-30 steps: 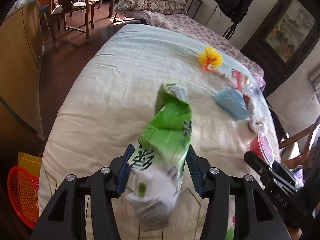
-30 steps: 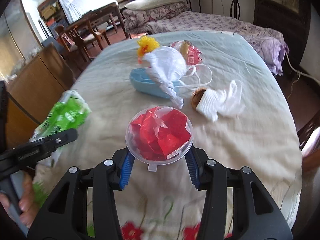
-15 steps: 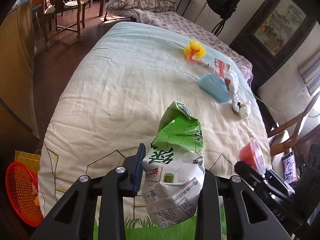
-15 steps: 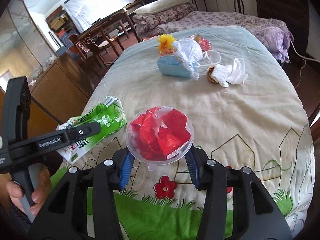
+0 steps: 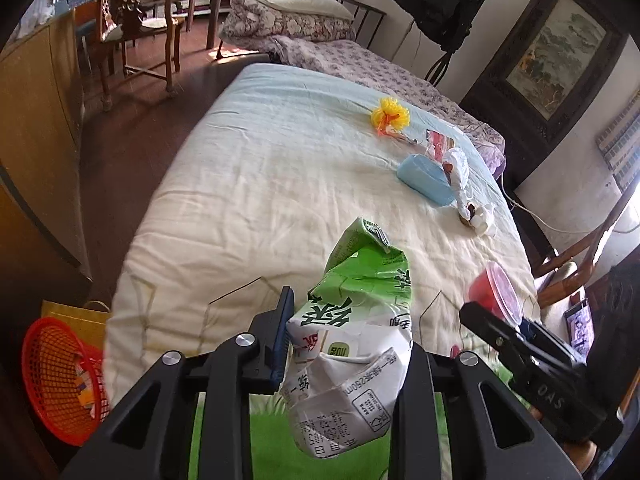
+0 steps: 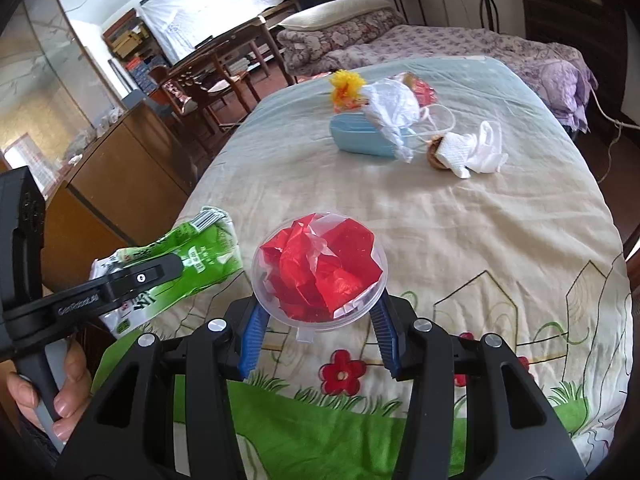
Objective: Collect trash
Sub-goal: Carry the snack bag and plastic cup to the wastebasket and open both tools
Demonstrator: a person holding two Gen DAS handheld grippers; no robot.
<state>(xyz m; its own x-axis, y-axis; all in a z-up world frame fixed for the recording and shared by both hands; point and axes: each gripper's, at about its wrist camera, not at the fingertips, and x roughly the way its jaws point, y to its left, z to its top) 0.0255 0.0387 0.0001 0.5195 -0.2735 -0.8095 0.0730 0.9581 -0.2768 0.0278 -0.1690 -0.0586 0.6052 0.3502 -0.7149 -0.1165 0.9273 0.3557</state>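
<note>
My left gripper is closing on a crushed green-and-white drink carton, pads pressing its sides, carton lifted clear of the bed. From the right wrist view the same carton hangs off the bed's left edge, with my left hand wrapped round the gripper handle.

My right gripper pinches a clear plastic cup stuffed with crumpled red wrapper, blue pads on both sides of the cup (rim faces the camera). In the left wrist view that cup shows at the right, above the bed's near corner.

Left on the bedspread, all in 1 cluster at the far side:
- yellow pom-pom
- light blue case, touching the pom-pom's near side
- white plastic bag draped over the case
- red snack packet, behind the bag
- crumpled white tissue, just right of the case, against a small brown object (cannot tell what)

Red mesh basket sits on the floor at the bed's left near corner, a yellow bag behind it.
</note>
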